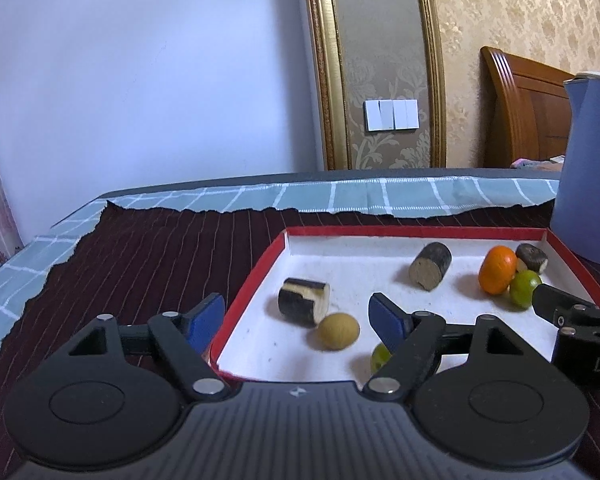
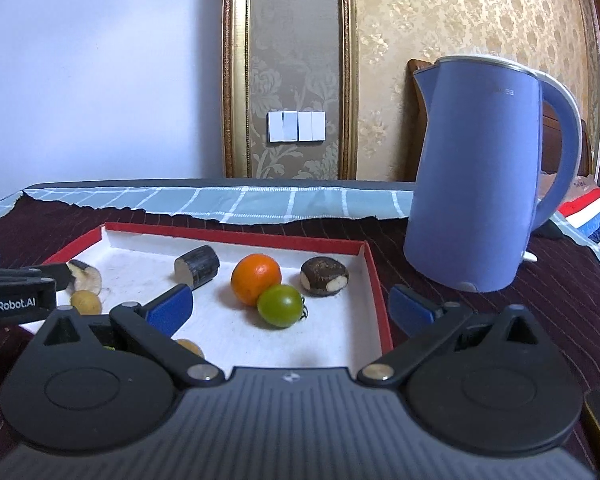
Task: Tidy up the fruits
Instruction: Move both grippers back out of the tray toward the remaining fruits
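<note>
Hovering with jaws apart and empty, the left gripper [image 1: 296, 320] and right gripper [image 2: 292, 306] face the red-rimmed tray [image 2: 380, 300] holding the fruits. Best centre the right one on the green tomato [image 2: 281, 305], which touches the orange [image 2: 256, 278], before closing.

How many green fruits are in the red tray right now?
2. One green fruit touches the orange near the tray's right side; a smaller one sits by the near edge, partly hidden behind the left gripper. More may be hidden.
</note>
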The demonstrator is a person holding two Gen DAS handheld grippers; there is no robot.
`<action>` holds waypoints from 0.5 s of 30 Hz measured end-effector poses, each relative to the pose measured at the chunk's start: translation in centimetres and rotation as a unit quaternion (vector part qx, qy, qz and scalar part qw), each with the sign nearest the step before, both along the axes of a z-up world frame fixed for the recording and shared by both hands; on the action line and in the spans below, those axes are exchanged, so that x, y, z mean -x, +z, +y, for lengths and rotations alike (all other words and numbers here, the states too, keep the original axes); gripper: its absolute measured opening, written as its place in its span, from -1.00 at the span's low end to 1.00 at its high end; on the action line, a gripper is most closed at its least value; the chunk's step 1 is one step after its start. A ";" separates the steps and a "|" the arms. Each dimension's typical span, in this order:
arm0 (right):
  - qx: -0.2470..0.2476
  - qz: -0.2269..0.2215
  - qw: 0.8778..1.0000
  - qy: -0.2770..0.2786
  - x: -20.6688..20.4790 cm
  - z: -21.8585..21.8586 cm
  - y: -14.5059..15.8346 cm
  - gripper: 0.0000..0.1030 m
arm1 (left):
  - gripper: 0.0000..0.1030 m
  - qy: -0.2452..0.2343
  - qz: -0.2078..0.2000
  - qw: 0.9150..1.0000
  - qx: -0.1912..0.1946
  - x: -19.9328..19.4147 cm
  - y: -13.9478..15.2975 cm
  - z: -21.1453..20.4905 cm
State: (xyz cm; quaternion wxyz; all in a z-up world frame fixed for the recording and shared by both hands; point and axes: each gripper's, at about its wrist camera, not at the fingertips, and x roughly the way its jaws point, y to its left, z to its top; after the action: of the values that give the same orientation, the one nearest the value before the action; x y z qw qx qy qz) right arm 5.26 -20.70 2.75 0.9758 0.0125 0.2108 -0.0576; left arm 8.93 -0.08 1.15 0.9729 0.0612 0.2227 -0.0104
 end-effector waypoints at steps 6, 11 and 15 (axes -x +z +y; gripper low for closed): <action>-0.009 0.001 1.000 0.008 2.1 0.1 0.1 1.00 | 0.54 -0.001 0.001 1.000 0.012 1.4 -0.1 0.8; -0.019 0.007 1.000 0.020 3.9 0.0 -0.2 1.00 | 0.54 -0.002 0.006 1.000 0.024 2.4 -0.4 1.6; -0.015 0.011 0.999 0.035 5.3 0.1 -0.3 1.00 | 0.54 -0.012 0.011 0.999 0.030 3.4 -0.8 2.2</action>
State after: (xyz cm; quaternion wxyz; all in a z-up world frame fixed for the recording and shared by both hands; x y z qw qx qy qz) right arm -0.06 -20.56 2.41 0.9744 0.0194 0.2231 -0.0204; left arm 5.57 2.10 0.34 0.9715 0.0346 0.2327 -0.0291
